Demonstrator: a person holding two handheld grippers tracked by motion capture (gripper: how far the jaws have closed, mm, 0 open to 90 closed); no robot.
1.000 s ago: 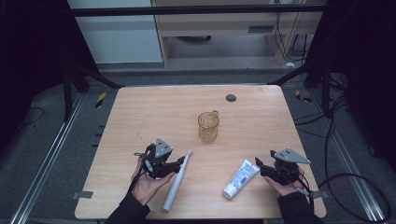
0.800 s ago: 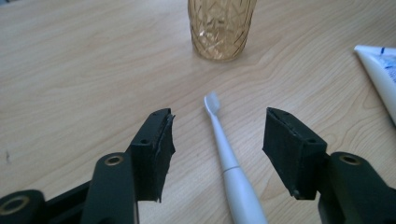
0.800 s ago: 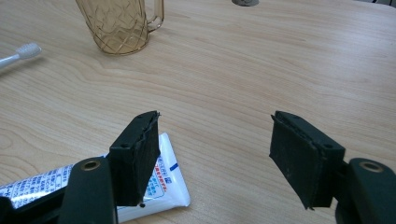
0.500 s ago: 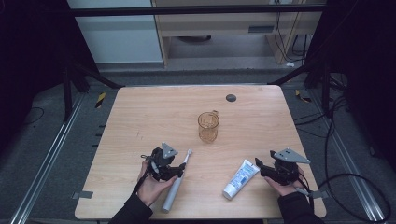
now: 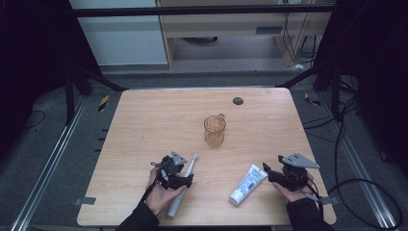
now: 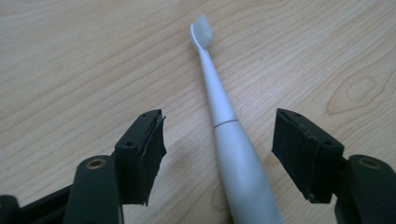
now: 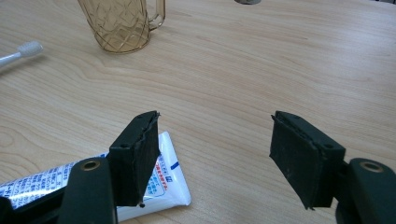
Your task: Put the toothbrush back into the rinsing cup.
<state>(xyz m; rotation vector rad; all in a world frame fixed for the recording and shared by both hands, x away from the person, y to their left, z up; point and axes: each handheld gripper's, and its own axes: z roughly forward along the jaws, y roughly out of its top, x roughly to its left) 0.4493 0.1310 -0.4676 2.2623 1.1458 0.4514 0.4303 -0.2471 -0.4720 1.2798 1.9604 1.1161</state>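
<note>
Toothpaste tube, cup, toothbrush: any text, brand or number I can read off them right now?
Toothpaste tube: blue print and a red line of characters, too small and blurred to read; no brand legible.
Cup: no text, just a diamond pattern.
Toothbrush: no markings.

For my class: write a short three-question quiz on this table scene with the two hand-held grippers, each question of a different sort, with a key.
1. True or false: the left gripper grips the toothbrush.
2. Which thing lies by the right gripper? A sponge; B toothpaste tube; C spoon.
3. Name the amber thing standing mid-table.

Key: 1 false, the pads stand apart from it, having just been opening. 2 B. 3 the cup.
</note>
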